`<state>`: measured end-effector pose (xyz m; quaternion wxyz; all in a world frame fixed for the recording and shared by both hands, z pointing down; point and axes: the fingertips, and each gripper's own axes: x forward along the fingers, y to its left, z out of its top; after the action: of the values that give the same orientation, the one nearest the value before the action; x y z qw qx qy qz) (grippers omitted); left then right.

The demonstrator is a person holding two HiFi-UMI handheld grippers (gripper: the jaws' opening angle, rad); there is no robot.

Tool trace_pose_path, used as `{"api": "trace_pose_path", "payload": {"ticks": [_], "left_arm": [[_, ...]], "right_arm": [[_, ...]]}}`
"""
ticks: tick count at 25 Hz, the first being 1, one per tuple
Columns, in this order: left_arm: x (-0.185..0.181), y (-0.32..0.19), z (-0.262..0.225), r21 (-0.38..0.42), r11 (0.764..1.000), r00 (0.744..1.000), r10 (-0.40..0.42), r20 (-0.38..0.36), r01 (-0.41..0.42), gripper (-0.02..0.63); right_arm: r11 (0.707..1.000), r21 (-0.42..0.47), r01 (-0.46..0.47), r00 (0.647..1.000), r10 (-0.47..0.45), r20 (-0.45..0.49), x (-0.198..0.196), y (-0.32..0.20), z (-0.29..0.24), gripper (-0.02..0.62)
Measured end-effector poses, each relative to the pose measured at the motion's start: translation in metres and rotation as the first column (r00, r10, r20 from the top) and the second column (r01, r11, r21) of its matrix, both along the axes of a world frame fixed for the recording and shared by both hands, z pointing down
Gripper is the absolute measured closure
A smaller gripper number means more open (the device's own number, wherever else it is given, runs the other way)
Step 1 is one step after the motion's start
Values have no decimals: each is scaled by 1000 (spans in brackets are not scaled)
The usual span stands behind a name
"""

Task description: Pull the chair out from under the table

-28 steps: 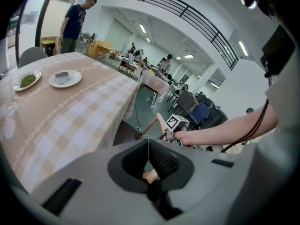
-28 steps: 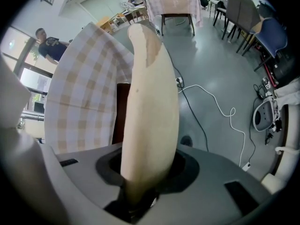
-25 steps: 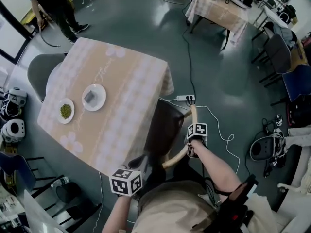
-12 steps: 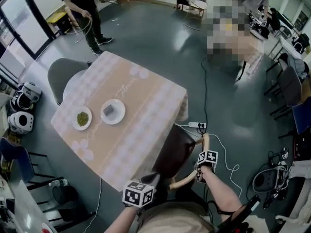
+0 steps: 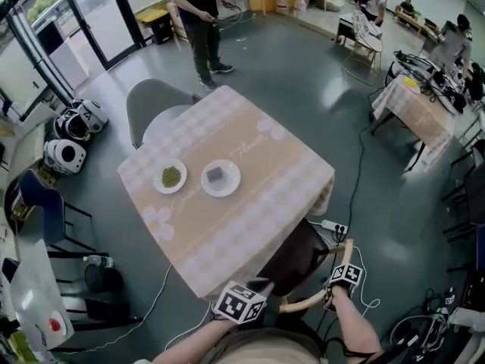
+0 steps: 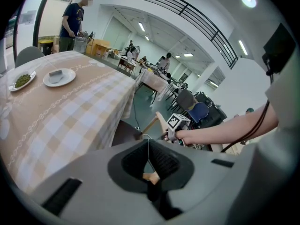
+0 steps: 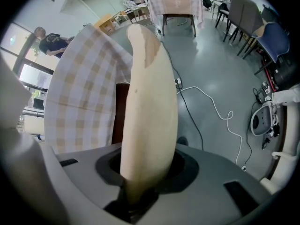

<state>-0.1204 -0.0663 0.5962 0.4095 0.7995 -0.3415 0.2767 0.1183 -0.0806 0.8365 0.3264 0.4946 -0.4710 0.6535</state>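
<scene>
Left gripper [image 6: 150, 162], seen along its own jaws: the dark pads are drawn together, with a sliver of pale wood pinched at their base. Beyond them the chair [image 6: 125, 132] sits tucked under the checked table [image 6: 70, 114], which bears a plate of green food [image 6: 22, 80] and a plate with a grey block [image 6: 59, 77]. The right gripper [image 6: 171, 133] sits at the chair's pale curved rail [image 6: 158, 121].

One desk [image 5: 265, 188] holds two plates [image 5: 170, 177] [image 5: 220, 178], two chairs flank it, a brown chair [image 5: 299, 256] and a grey chair [image 5: 151, 101], and two tongs show, left tongs [image 6: 149, 158] and right tongs [image 7: 147, 172].
</scene>
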Motion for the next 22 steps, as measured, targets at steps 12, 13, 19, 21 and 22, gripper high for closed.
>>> {"api": "trace_pose_path", "payload": {"ticks": [12, 13, 19, 21, 22], "left_arm": [[3, -2, 3, -9, 1000, 1000, 12, 22, -12, 600], [3, -2, 3, -10, 1000, 1000, 15, 23, -15, 600], [7, 0, 5, -16, 1000, 999, 23, 22, -23, 600], [7, -1, 6, -16, 1000, 999, 23, 23, -23, 600], [7, -1, 6, -16, 1000, 999, 24, 23, -24, 600]], "right_arm": [[1000, 0, 3, 1000, -3, 9, 4, -1, 2, 460], [1000, 1, 2, 1000, -2, 12, 3, -2, 1, 460], [1000, 3, -1, 1000, 1, 17, 7, -2, 0, 460], [1000, 4, 1, 1000, -1, 14, 9, -3, -1, 462], [1000, 5, -1, 1000, 1, 13, 11, -3, -2, 462]]}}
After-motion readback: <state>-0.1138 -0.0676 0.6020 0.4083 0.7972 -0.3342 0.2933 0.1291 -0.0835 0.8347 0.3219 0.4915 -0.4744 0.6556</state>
